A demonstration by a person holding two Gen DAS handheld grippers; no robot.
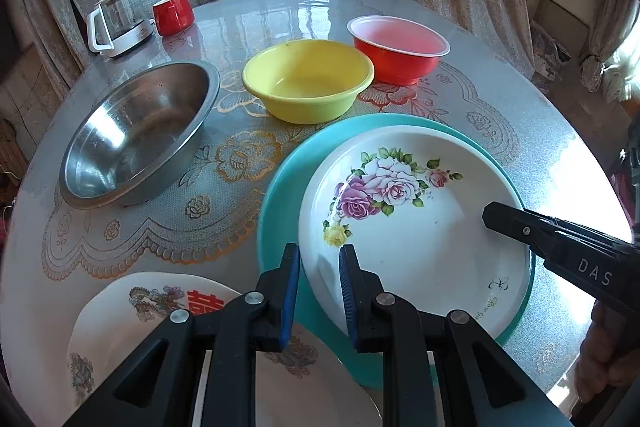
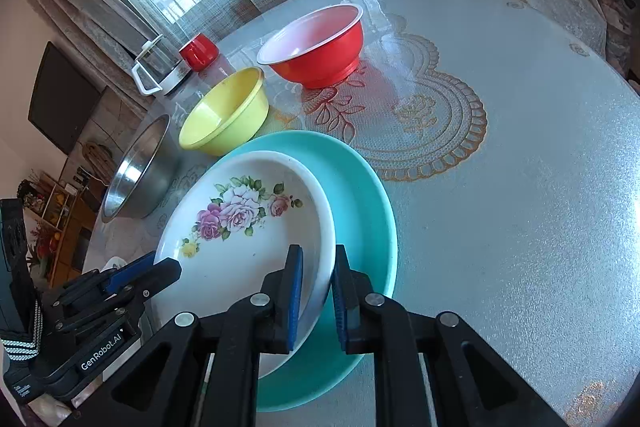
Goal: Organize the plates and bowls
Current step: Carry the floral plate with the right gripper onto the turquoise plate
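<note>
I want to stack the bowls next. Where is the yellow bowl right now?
In both views the yellow bowl stands on the table's far side, between the steel bowl and the red bowl, just behind the teal plate.

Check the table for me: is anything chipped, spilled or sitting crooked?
No spills or damage visible. One oddity: the floral plate sits off-centre on the teal plate, pushed towards one side so a wide teal crescent shows on the other. The steel bowl, yellow bowl and red bowl stand upright.

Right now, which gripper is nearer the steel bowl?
Left. The left gripper sits at the floral plate's rim on the steel bowl's side; the right gripper is at that plate's opposite rim.
</note>
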